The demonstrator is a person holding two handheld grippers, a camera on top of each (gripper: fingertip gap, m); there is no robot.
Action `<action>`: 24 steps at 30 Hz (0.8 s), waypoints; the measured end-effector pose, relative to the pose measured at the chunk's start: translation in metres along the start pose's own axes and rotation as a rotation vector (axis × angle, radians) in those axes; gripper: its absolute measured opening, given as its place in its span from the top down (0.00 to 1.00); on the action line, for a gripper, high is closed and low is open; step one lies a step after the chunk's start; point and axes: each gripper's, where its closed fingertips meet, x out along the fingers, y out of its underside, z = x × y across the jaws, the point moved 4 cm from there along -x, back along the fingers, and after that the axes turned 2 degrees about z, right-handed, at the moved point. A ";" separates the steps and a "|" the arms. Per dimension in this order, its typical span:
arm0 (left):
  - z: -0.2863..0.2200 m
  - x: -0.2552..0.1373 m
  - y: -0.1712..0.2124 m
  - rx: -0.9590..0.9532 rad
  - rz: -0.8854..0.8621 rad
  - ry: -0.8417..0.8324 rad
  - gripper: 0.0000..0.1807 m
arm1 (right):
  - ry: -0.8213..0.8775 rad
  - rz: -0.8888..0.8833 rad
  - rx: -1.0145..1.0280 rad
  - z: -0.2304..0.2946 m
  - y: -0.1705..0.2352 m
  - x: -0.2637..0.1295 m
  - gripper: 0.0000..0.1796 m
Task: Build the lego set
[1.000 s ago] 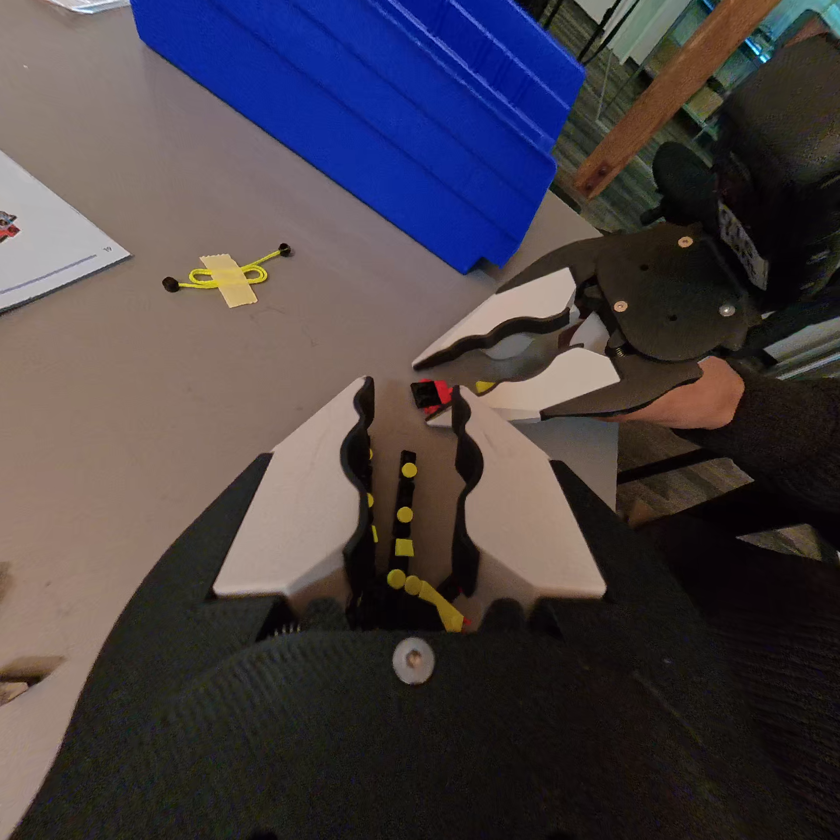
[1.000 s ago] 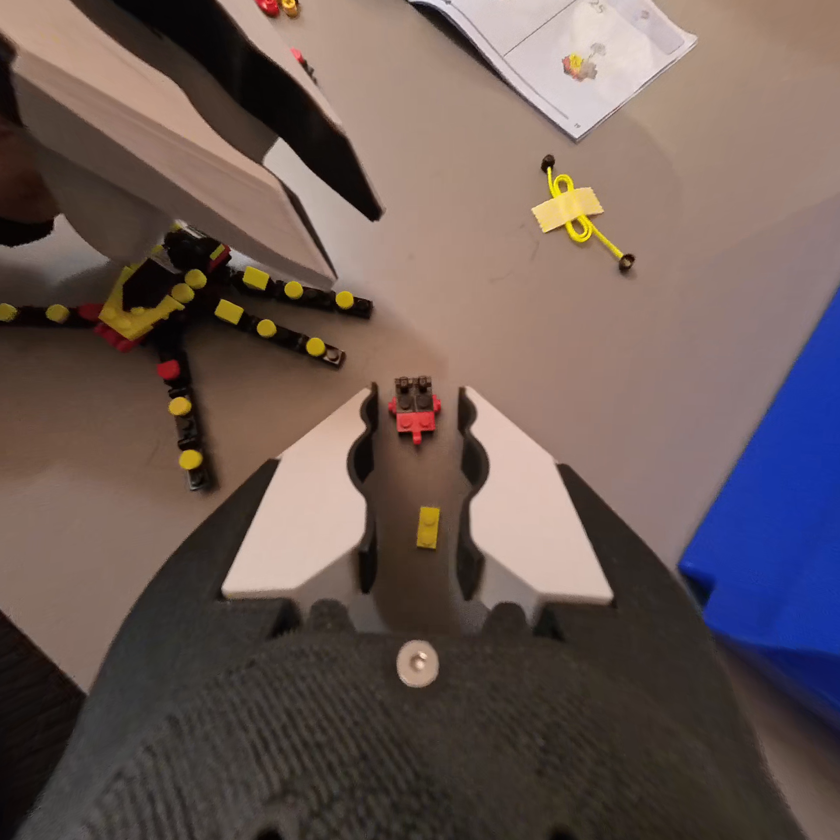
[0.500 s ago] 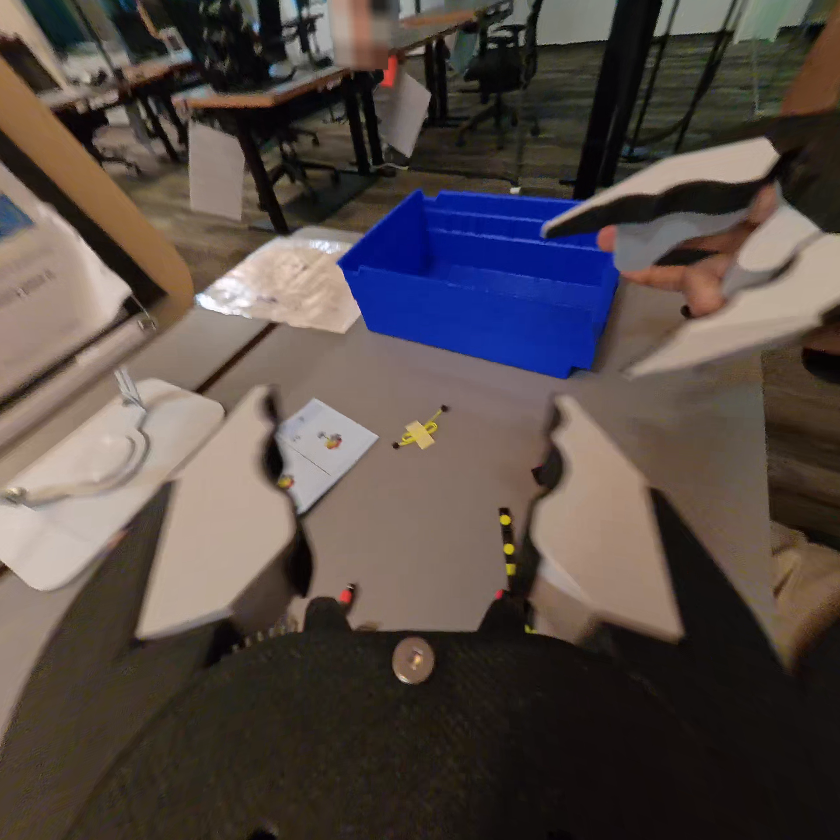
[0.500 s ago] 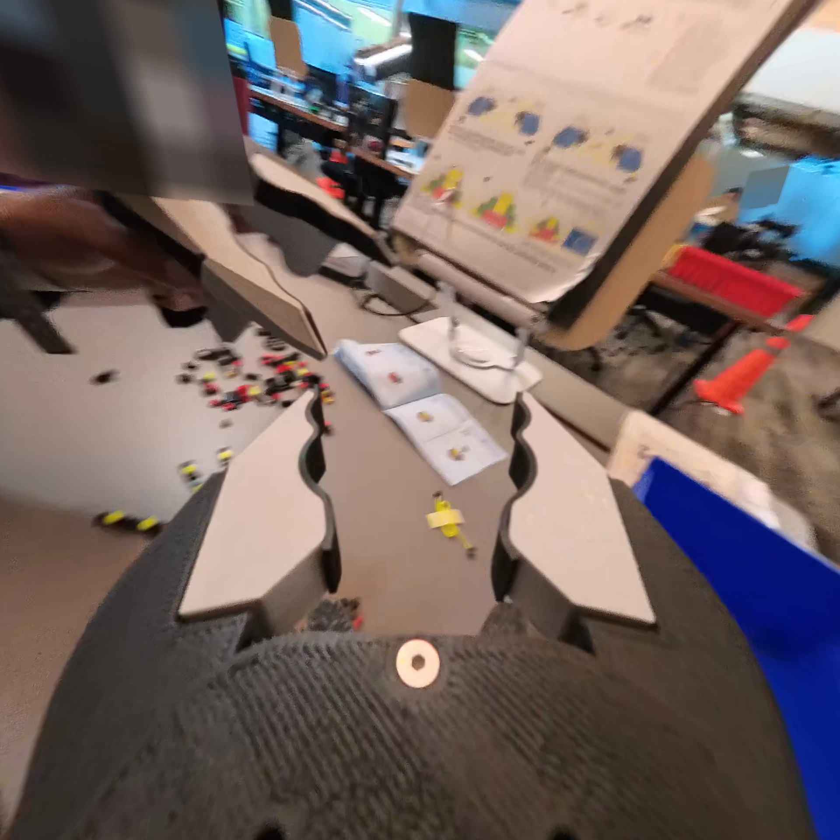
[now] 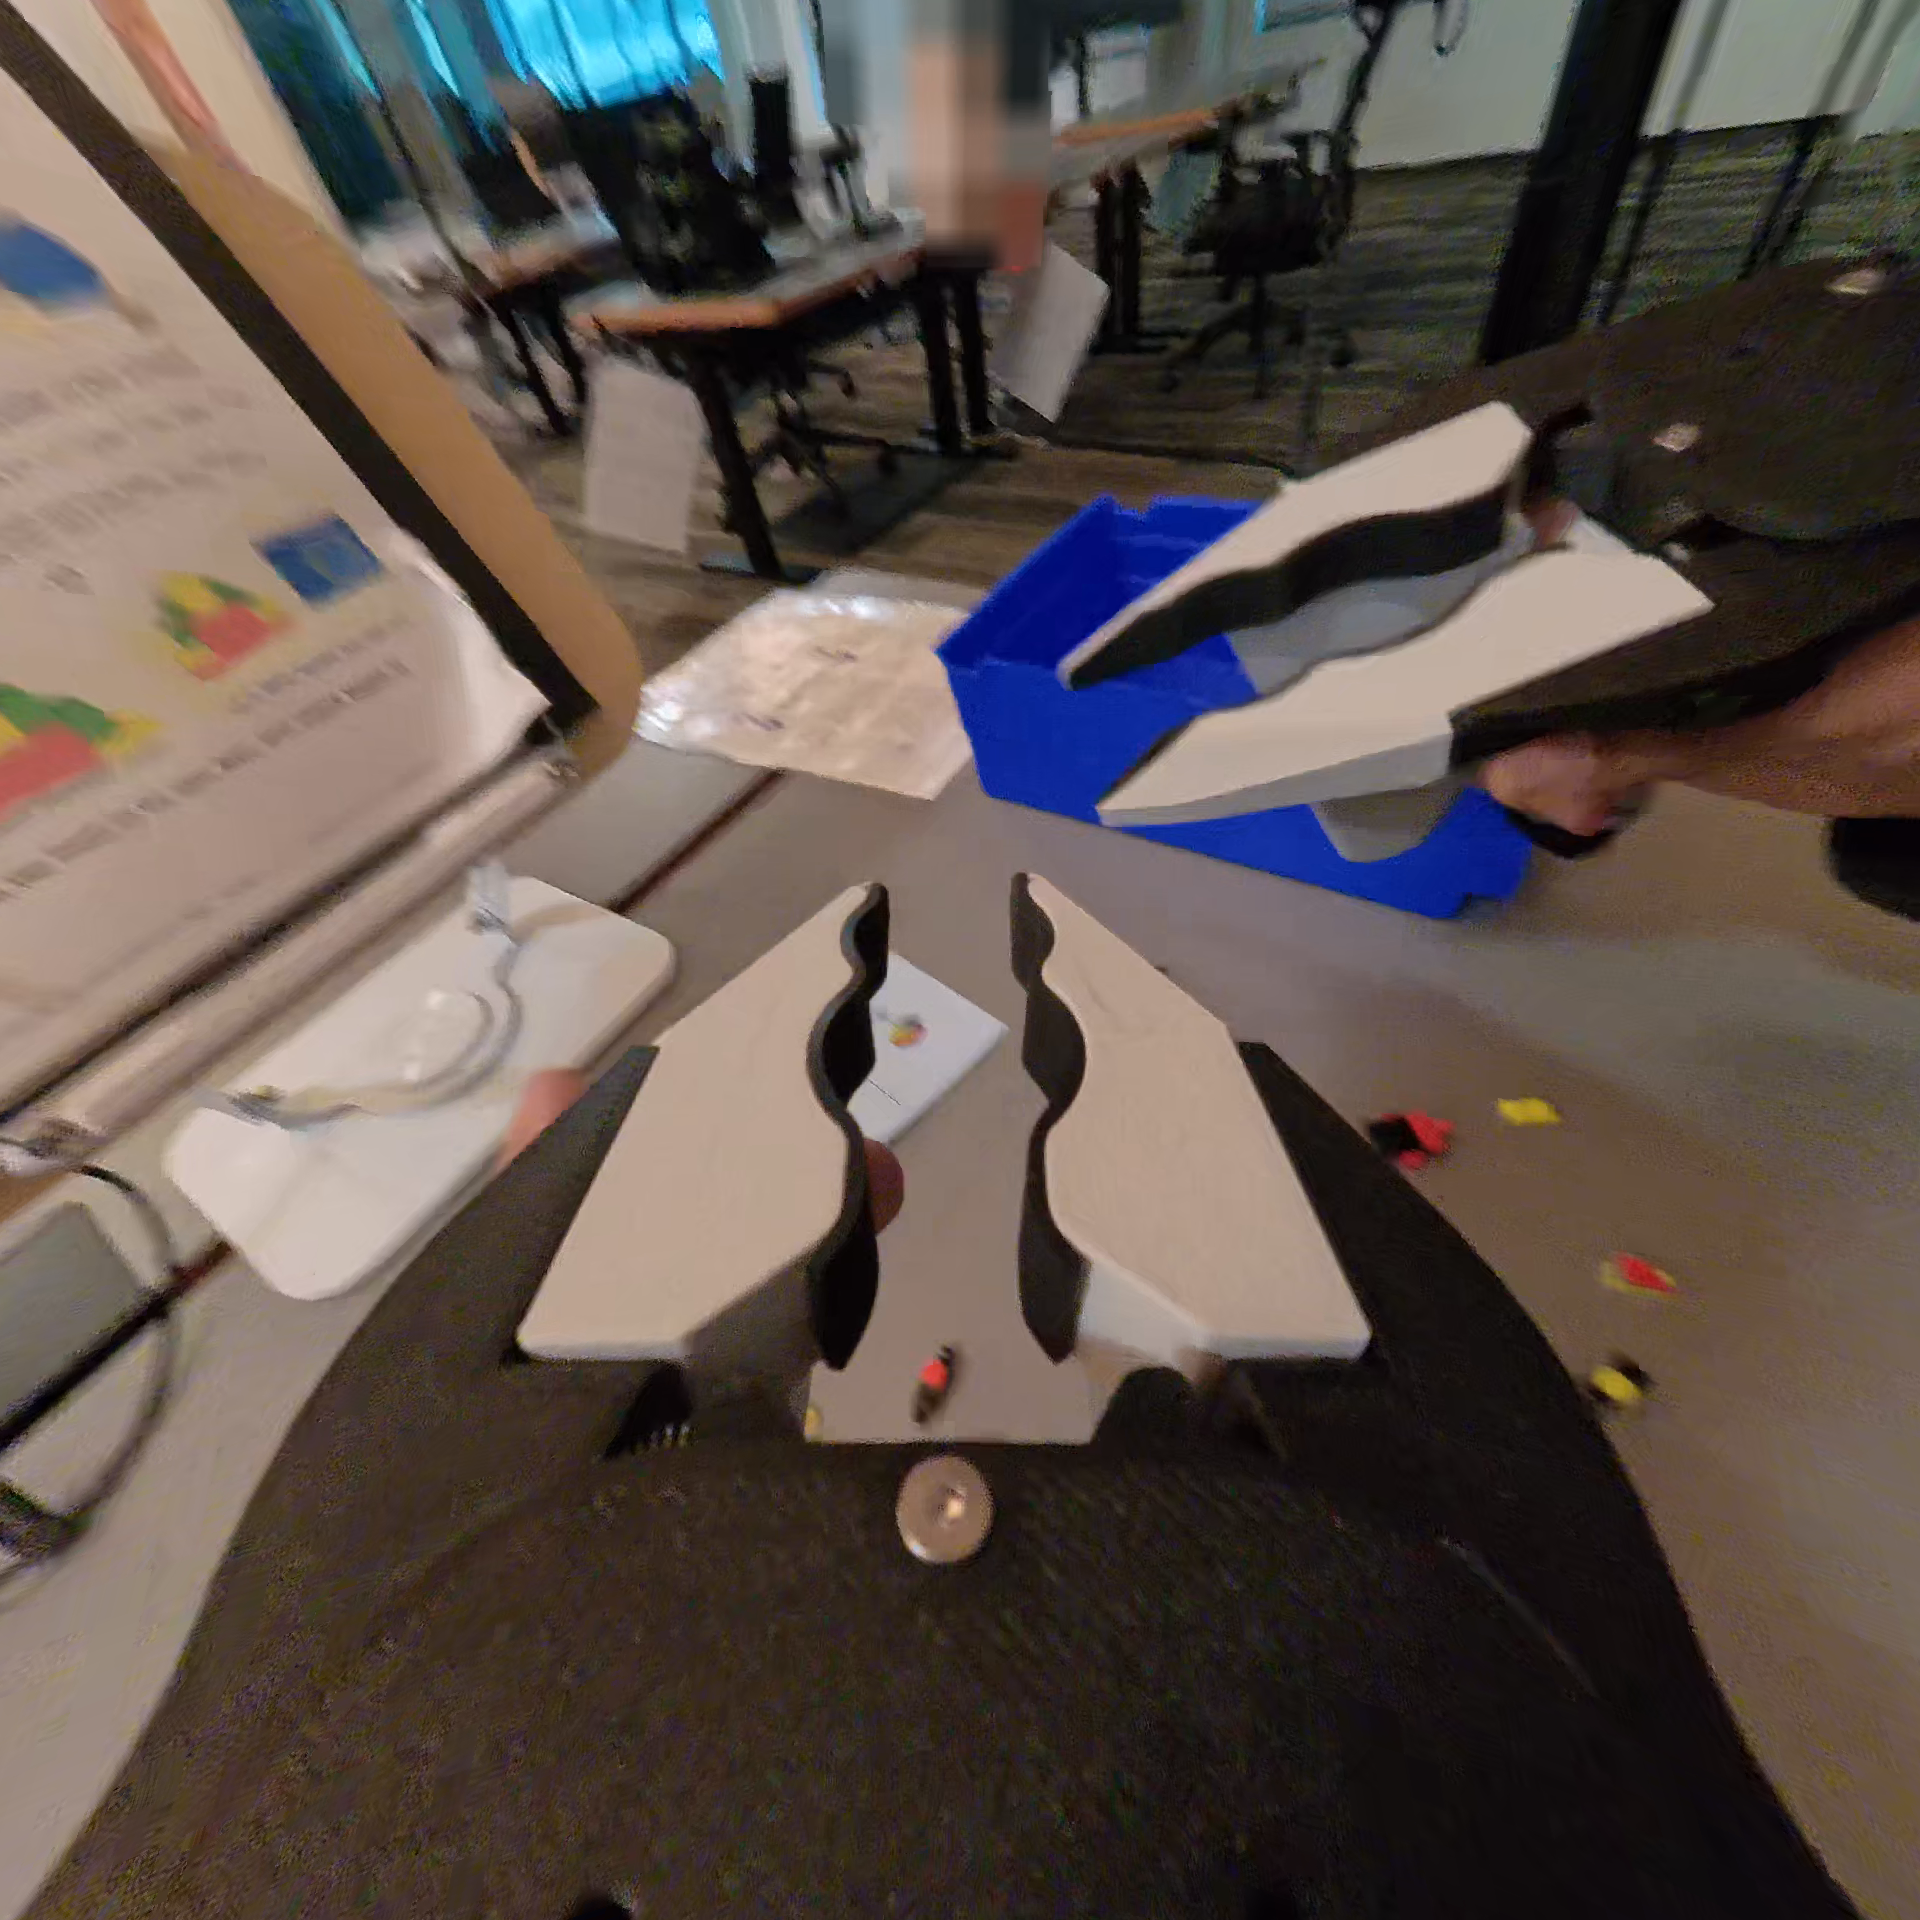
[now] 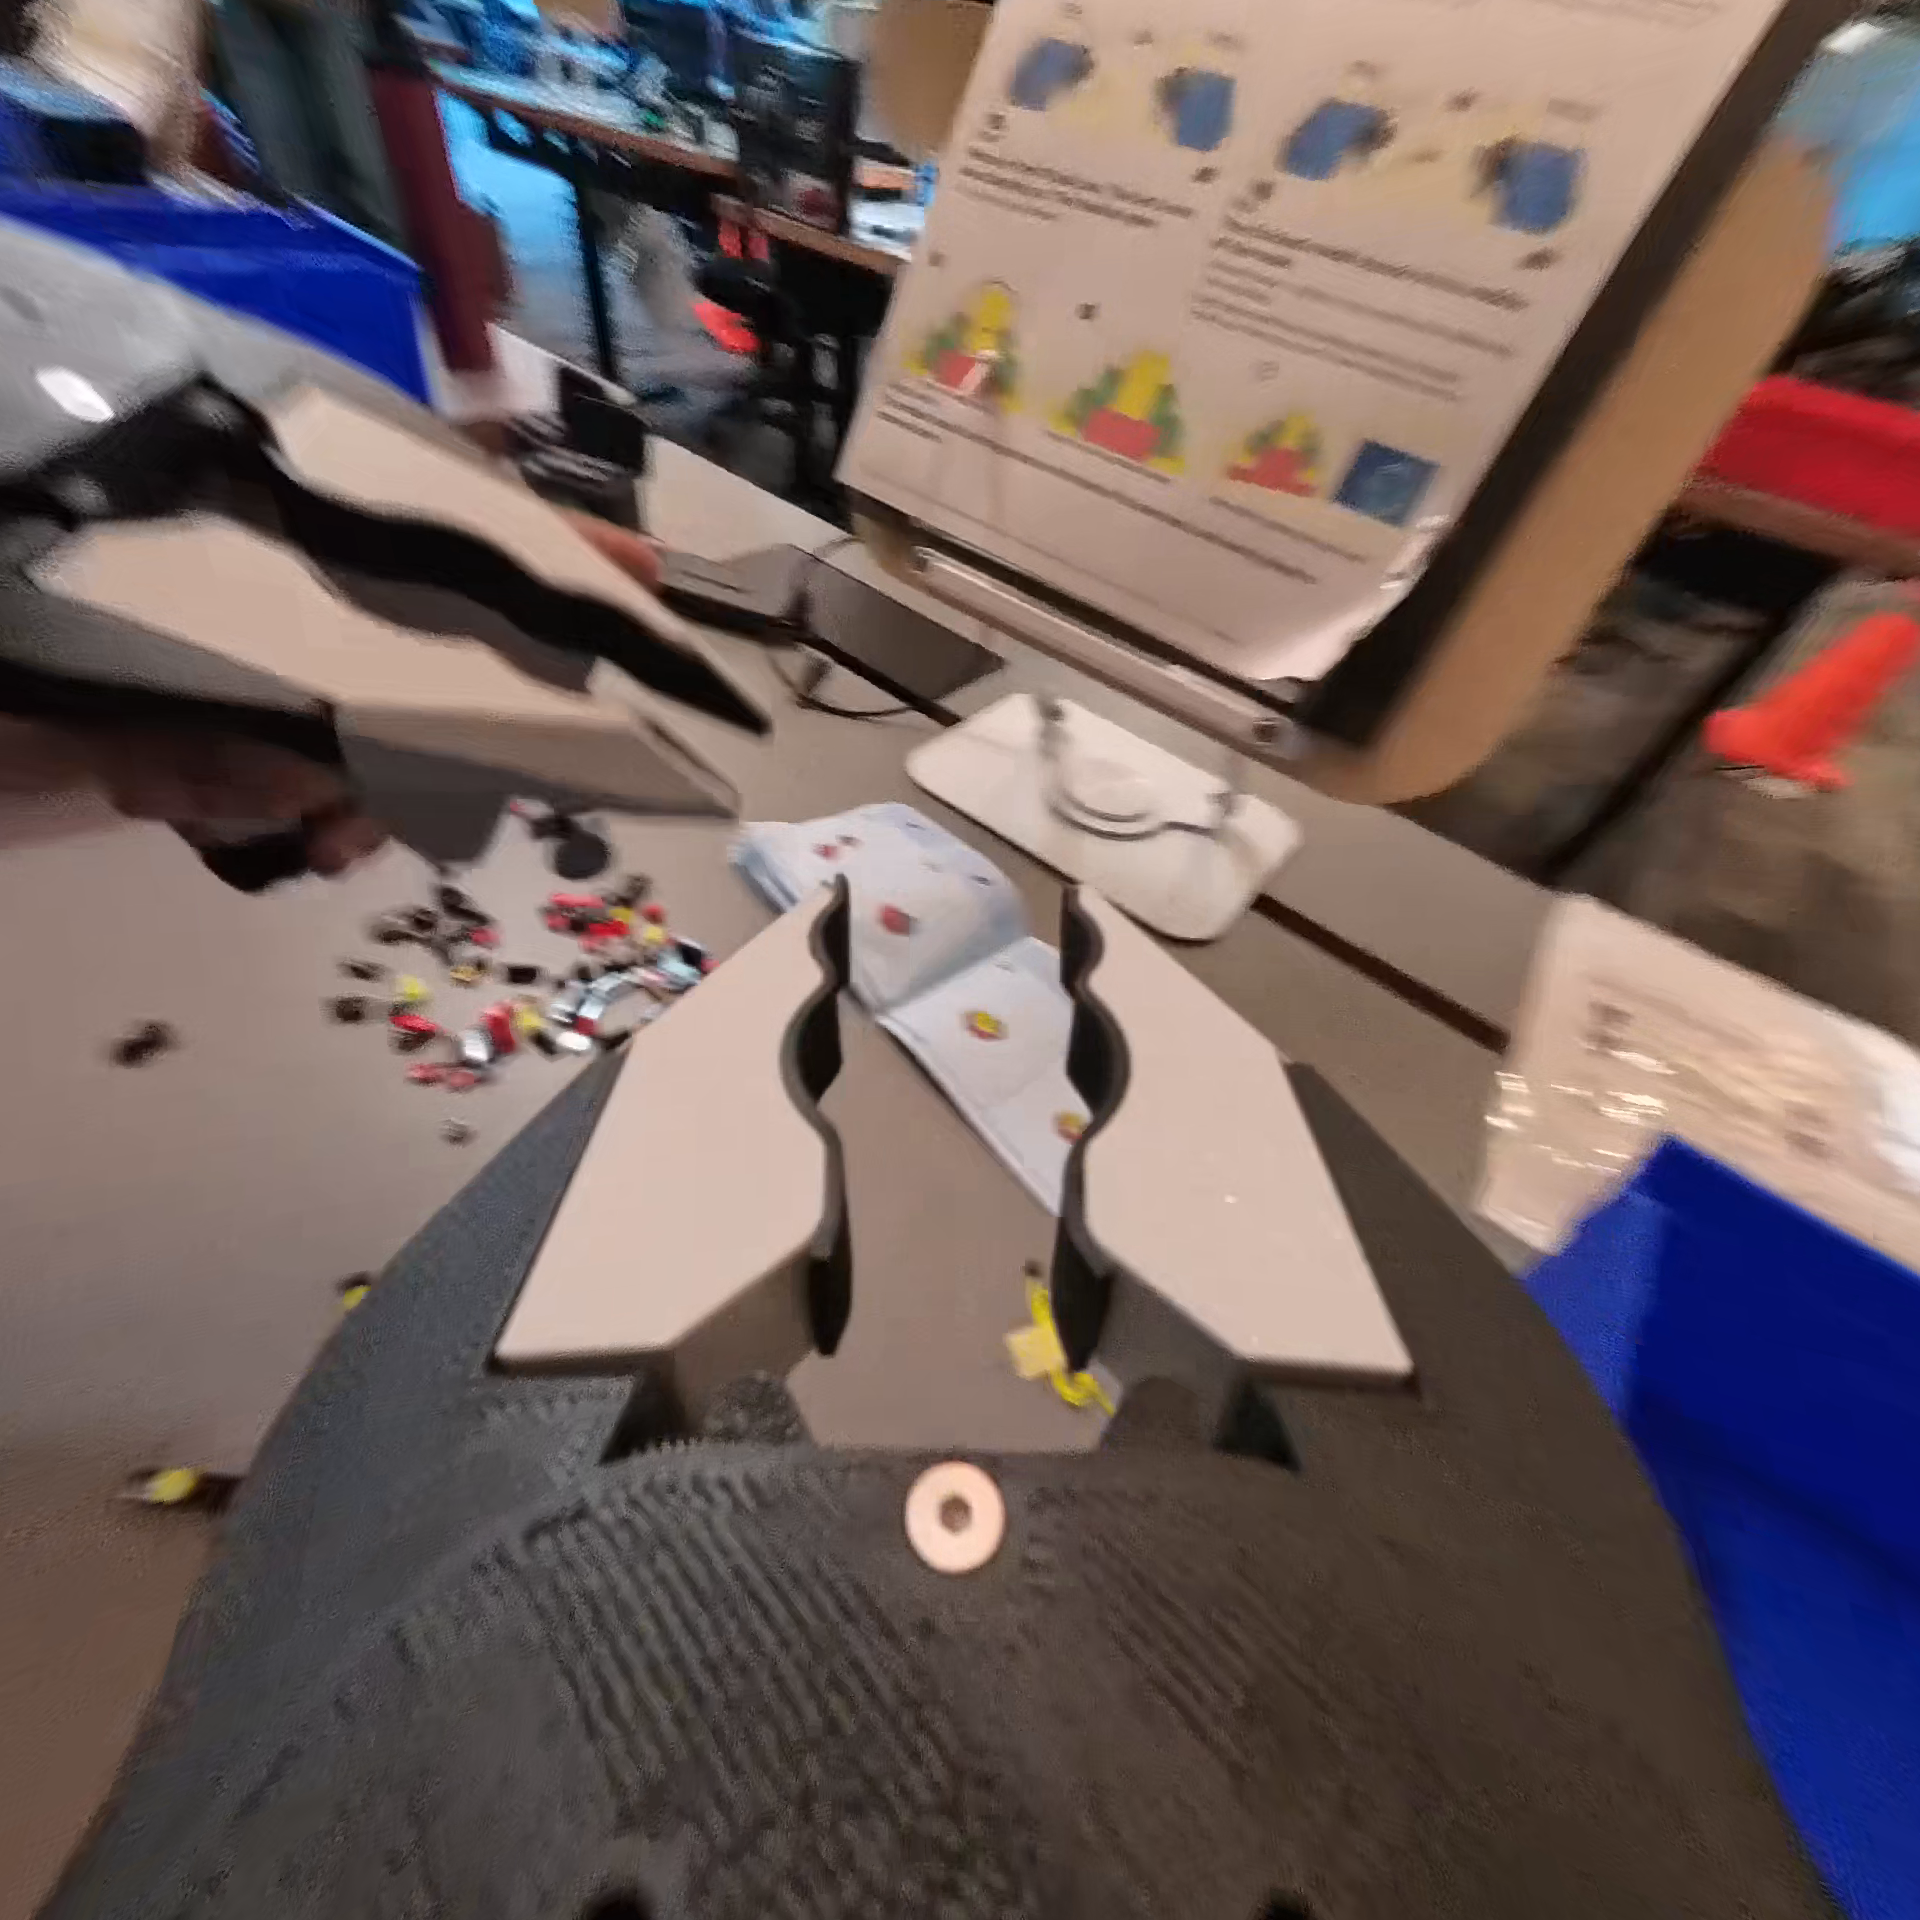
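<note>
My left gripper (image 5: pixel 948 894) is open with a narrow gap, empty, and raised above the grey table (image 5: pixel 1558 1039). My right gripper (image 6: pixel 954 894) is open and empty, also raised. Each shows in the other's view: the right one (image 5: pixel 1086 743) at the upper right, the left one (image 6: pixel 746 764) at the upper left. A pile of loose red, black and yellow lego pieces (image 6: pixel 520 977) lies on the table left of my right gripper. Scattered pieces (image 5: pixel 1408 1132) lie at the right in the left wrist view. A small red and black piece (image 5: pixel 935 1371) shows low between the left fingers. The open instruction booklet (image 6: pixel 966 987) lies ahead.
A blue bin (image 5: pixel 1039 717) stands at the far right and shows in the right wrist view (image 6: pixel 1766 1351). A poster board (image 6: pixel 1247 312) on a white base (image 6: pixel 1122 821) stands at the back. A clear plastic bag (image 5: pixel 810 675) and a taped yellow cord (image 6: pixel 1039 1340) lie nearby.
Both grippers have lifted and tilted up from the table, away from the lego model and the small red piece. The left gripper's gap has narrowed since half a second ago.
</note>
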 end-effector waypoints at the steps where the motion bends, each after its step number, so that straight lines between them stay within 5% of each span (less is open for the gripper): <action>1: -0.004 0.000 0.006 -0.041 0.042 0.058 0.87 | -0.064 -0.020 0.051 0.002 -0.002 0.004 0.72; 4: -0.008 0.001 0.017 -0.124 0.026 0.123 0.77 | -0.230 -0.113 0.093 0.008 -0.012 0.018 0.68; 6: -0.001 0.008 0.028 -0.163 0.022 0.092 0.50 | -0.325 -0.102 0.079 0.011 -0.008 0.033 0.62; 7: 0.004 0.012 0.036 -0.188 0.050 0.065 0.42 | -0.309 -0.068 0.091 0.007 -0.003 0.042 0.50; 9: 0.004 0.014 0.046 -0.230 0.085 0.060 0.25 | -0.278 -0.014 0.102 0.005 0.006 0.047 0.53; 17: -0.070 -0.020 0.076 -0.125 0.151 0.400 0.32 | -0.384 0.086 -0.060 0.045 0.071 -0.068 0.35; 21: -0.090 -0.008 0.081 -0.057 0.185 0.411 0.45 | -0.300 0.152 -0.042 0.047 0.110 -0.126 0.41; 24: -0.110 0.012 0.079 -0.029 0.211 0.567 0.60 | -0.206 0.155 0.005 0.041 0.134 -0.148 0.46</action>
